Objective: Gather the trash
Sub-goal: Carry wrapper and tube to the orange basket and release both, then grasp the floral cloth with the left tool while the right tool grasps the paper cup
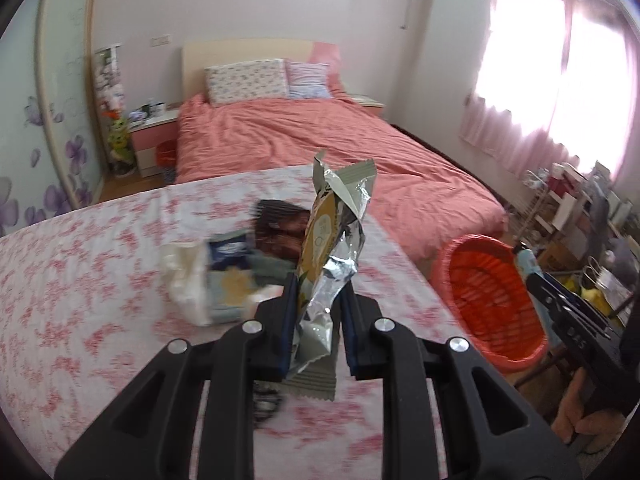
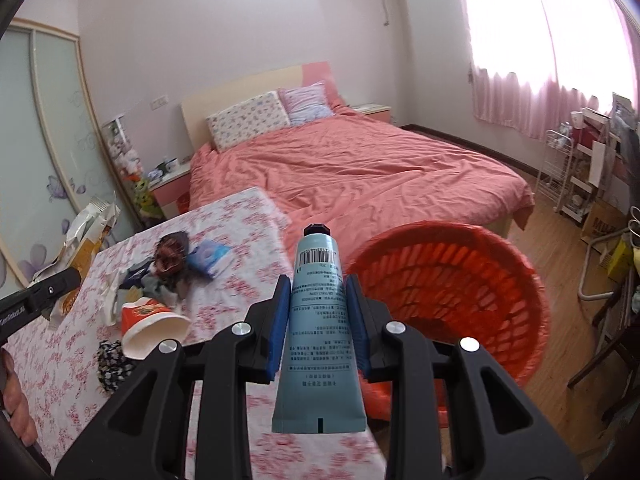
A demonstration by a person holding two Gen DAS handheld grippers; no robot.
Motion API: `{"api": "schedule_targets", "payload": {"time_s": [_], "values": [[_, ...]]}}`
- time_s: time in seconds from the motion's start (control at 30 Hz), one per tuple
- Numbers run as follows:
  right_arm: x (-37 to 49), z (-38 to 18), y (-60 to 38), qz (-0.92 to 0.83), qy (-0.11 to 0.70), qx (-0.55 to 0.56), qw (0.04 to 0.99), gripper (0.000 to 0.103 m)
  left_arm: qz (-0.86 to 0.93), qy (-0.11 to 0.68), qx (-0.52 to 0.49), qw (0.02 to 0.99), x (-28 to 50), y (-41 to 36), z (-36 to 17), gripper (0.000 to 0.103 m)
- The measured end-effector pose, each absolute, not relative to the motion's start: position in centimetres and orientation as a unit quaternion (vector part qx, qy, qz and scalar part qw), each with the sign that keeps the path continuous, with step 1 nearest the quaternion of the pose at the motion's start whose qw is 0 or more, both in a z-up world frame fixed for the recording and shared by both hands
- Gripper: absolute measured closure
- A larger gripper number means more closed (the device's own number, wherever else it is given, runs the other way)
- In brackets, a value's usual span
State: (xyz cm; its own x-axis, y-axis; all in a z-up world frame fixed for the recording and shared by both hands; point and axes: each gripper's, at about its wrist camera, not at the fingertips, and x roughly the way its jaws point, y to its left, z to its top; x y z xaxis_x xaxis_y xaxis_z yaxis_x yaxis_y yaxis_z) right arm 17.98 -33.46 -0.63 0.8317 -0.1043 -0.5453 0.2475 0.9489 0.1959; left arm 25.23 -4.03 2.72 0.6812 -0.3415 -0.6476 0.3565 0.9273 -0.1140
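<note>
My left gripper is shut on a crumpled foil snack wrapper, held upright above the floral-cloth table. It also shows at the left of the right wrist view. My right gripper is shut on a blue-green tube with a black cap, held at the table's right edge beside the red basket. The tube and right gripper show at the right of the left wrist view, over the basket. More litter lies on the table: a paper cup, a blue packet, rags.
A bed with a coral cover stands behind the table. A wardrobe is at the left, a nightstand beside the bed. White racks and clutter stand under the pink-curtained window at the right. The floor is wood.
</note>
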Motion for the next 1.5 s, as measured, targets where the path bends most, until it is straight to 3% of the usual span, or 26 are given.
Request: {"api": "schedule_targets", "payload": {"time_s": [0.6,0.7,0.73,0.83,0.9,1.13,1.5], "values": [[17.8,-3.6,-43.8,-0.151,0.271,0.199,0.929,0.074,-0.326,0.413,0.038,0.85,25.2,-23.8,-3.7,0.081],[17.8,-3.5,-44.8,-0.143,0.27,0.214,0.928,0.073,-0.326,0.418,0.041,0.847,25.6,-25.4,-4.7,0.075],[17.9,-3.6,-45.1,-0.142,0.269,0.218,0.927,0.073,-0.323,0.42,0.042,0.847,25.9,-25.6,-4.9,0.067],[17.7,-3.4,-45.3,-0.148,0.266,0.216,0.928,0.069,-0.311,0.423,0.048,0.85,26.5,-25.4,-5.7,0.053],[17.3,-3.4,-45.3,-0.154,0.267,0.215,0.927,0.064,-0.305,0.424,0.053,0.851,26.6,-25.1,-5.9,0.051],[16.5,-3.0,-43.8,-0.169,0.275,0.175,0.93,0.064,-0.276,0.407,0.067,0.868,25.8,-21.8,-5.1,0.042],[17.2,-2.6,-37.2,-0.113,0.297,0.125,0.94,0.064,-0.176,0.378,0.051,0.907,23.4,-9.1,-3.1,0.036]]}}
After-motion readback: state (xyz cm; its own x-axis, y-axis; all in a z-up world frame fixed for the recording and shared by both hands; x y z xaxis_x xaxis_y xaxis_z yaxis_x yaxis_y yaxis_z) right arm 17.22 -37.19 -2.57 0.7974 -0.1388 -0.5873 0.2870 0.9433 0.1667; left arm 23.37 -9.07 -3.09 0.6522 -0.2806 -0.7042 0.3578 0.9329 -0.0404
